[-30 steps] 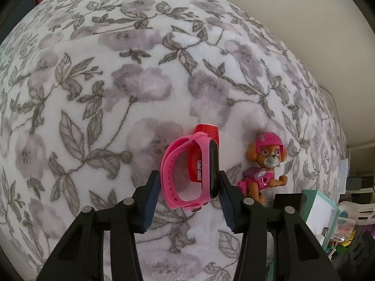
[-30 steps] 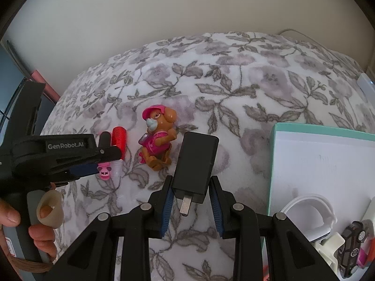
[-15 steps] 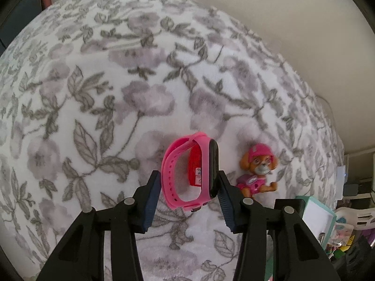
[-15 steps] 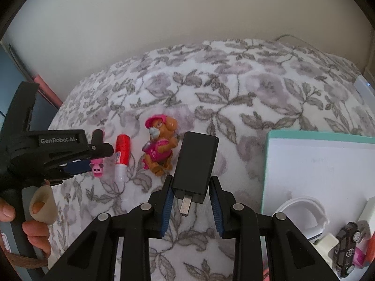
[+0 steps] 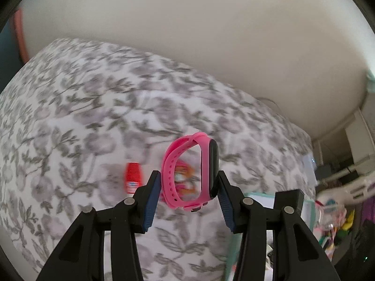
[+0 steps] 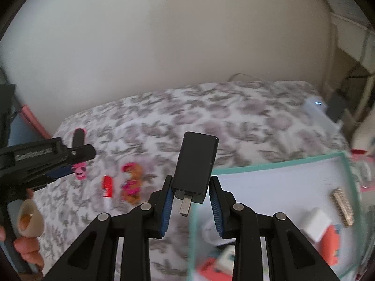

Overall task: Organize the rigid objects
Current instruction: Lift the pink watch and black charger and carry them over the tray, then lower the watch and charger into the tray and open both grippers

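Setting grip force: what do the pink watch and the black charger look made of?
Pink watch: strap looks like matte silicone, with punched holes and a curved loop; its black face is glossy. Black charger: seems hard matte plastic, sharp-edged, with a metal prong.

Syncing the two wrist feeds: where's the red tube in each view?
Left wrist: red tube lies on the floral blanket, left of centre, just left of the left gripper and its pink watch.
Right wrist: red tube lies lower left on the blanket, immediately left of the toy pup.
Shared landmark: the toy pup, seen through the watch band in the left view.
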Tool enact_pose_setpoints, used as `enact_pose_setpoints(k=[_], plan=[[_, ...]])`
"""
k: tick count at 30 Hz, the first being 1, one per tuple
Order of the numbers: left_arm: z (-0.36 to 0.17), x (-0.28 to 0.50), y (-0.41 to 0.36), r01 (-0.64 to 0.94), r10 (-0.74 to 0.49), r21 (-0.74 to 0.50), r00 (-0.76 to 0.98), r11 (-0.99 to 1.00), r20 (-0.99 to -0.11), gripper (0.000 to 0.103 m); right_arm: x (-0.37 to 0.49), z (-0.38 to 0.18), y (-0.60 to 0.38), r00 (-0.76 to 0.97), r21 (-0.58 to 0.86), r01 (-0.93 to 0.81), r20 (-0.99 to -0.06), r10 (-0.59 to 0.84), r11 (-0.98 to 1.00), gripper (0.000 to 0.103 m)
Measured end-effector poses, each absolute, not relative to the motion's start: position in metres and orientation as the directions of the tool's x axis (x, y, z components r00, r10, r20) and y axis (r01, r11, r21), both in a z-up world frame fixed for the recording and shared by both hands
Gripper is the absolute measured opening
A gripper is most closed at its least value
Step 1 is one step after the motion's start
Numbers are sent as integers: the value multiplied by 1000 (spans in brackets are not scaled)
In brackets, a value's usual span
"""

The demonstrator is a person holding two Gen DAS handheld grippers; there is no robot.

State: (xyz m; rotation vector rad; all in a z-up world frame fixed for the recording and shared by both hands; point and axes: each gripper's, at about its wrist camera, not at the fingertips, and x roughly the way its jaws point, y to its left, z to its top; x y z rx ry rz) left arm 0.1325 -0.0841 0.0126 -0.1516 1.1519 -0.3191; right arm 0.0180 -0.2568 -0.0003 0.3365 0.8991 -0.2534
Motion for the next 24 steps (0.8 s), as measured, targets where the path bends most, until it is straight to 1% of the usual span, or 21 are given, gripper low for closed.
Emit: enact_pose_setpoints(k=[5,11,14,18,24], plan=[[4,116,-125,256,-368,-293,328,921,-870,49,0,-10,-294,546,114,452,-820,-173,885,32],[-9,89,-181,386,-392,-269,288,882,-874,49,-26,-26,-341,477,109,575,-850,-224,811,32],[-17,79,-201,430,-402,-266,263,862,-877,49,-39,-33,-360,436,81,624,-862,-259,777,32],[-28,67,-223,470,-394,-249,241,847,-887,49,-49,-39,-370,398,41,648,-869,-293,760,32],[-37,58,-237,495,-369,-214,239,842,-898,49,-49,-45,-371,375,2,635,-875,-306,772,32]])
